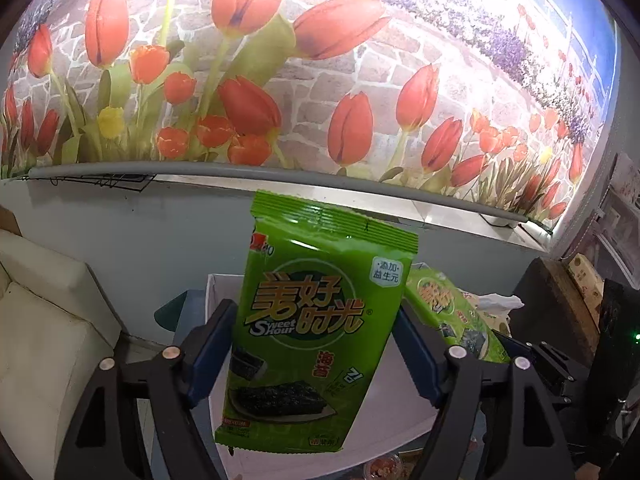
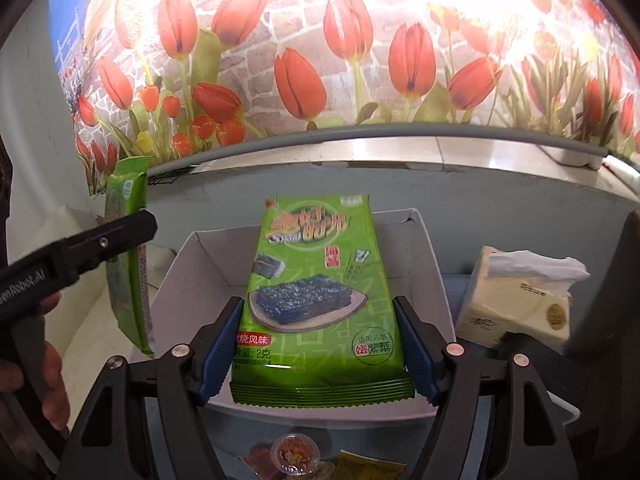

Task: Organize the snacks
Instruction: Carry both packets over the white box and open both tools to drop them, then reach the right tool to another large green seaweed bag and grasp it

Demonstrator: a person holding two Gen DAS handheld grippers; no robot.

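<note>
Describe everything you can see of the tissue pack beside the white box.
The tissue pack is a soft cream wrapper with faint print and a round gold seal. A crumpled white tissue sticks out of its open top. It sits right of the white box, close to its wall; whether they touch is unclear.

One seaweed packet [image 2: 316, 304] stood between the right gripper's [image 2: 318, 344] fingers, over a cardboard box [image 2: 424, 248]. A tissue pack [image 2: 516, 300] sat just right of the box. A second seaweed packet [image 1: 312, 320] hung between the left gripper's [image 1: 316, 348] fingers, left of the box.
</note>
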